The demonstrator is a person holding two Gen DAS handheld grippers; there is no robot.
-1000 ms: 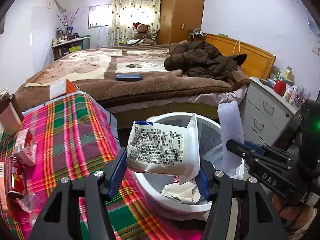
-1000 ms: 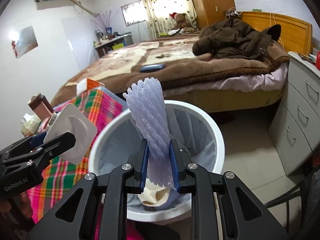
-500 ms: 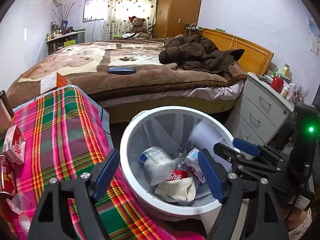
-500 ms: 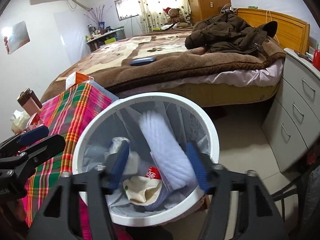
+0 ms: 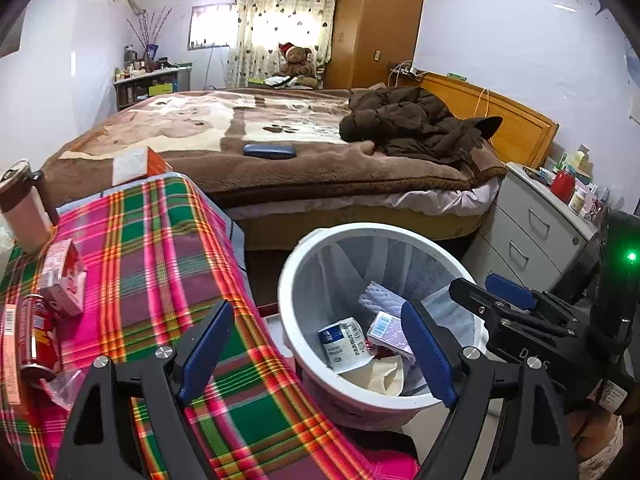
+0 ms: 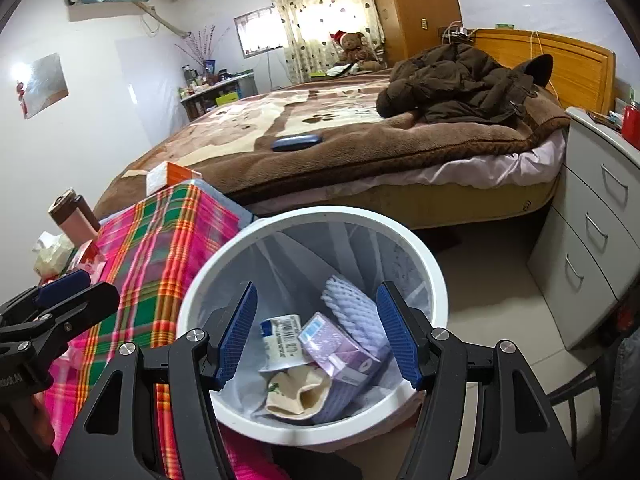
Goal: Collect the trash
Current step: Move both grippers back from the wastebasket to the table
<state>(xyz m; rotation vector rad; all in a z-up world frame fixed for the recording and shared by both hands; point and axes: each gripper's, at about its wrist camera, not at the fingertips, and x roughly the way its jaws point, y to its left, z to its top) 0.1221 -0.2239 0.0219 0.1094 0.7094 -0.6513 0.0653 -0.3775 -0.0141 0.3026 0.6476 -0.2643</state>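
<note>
Both grippers hanging empty over the bin, more trash waiting on the table

The left gripper and right gripper are standing with jaws apart and nothing between them, above the white bin. Inside the bin are lying a printed packet, a purple carton, a white foam net and a beige wrapper, so that part is looking done. On the plaid table beside the bin, a red can, a red-and-white box and a clear wrapper are lying uncollected; these are probably what is left, though whether the cup and the orange box count as trash I cannot tell
</note>
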